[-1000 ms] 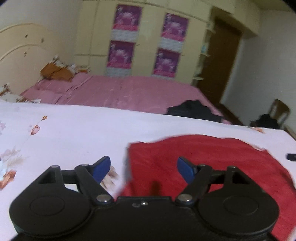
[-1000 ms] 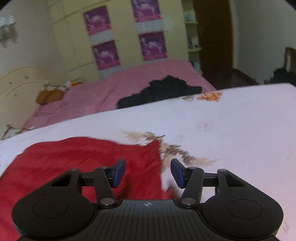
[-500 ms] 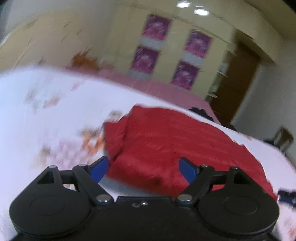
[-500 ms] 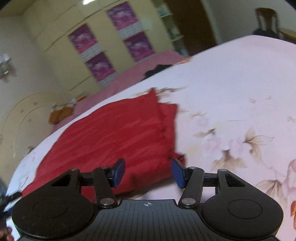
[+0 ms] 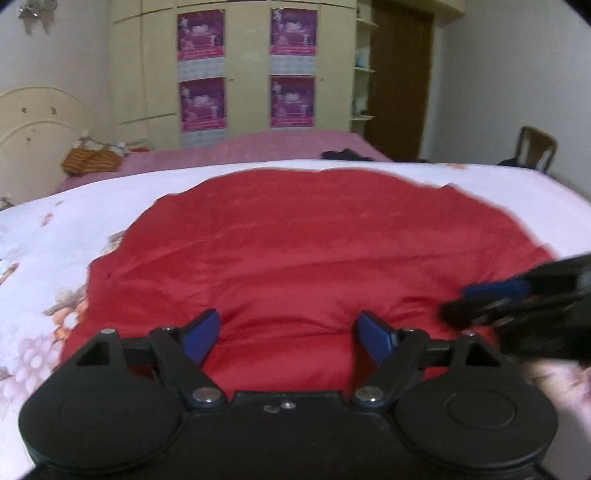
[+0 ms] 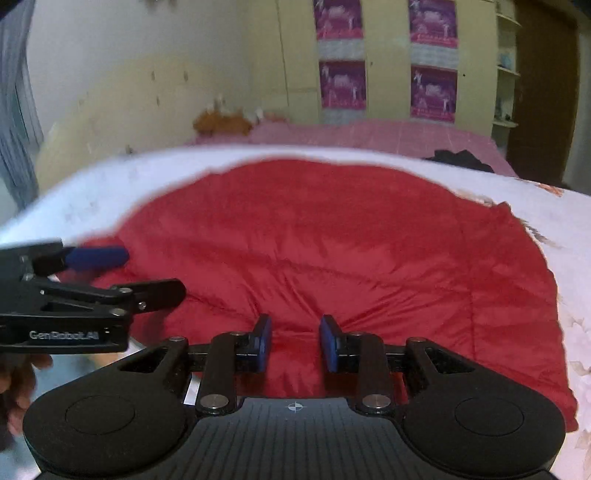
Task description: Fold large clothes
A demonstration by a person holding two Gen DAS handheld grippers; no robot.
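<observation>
"GenRobot.AI" reads in white on the side of the left gripper [image 6: 99, 273] in the right wrist view; poster [image 5: 201, 35] text on the wardrobe [image 5: 243, 70] is too blurred to read. Red garment [image 5: 314, 258] lies spread flat on the white floral bedspread [image 5: 44, 240], near edge under both grippers. Left gripper jaws wide apart, nothing held, garment fabric bunched between them but pads not pressing. Right gripper [image 6: 295, 341] jaws have just been closing, narrow gap now, a ridge of red fabric between the pads [image 6: 328, 341]; contact unclear. Behind: pink bed [image 5: 258, 147] with dark clothes [image 5: 345, 154], cream headboard [image 5: 33, 125], brown door [image 5: 400, 81], wooden chair [image 5: 535, 147]. A hand [image 6: 14, 391] shows at left edge.
</observation>
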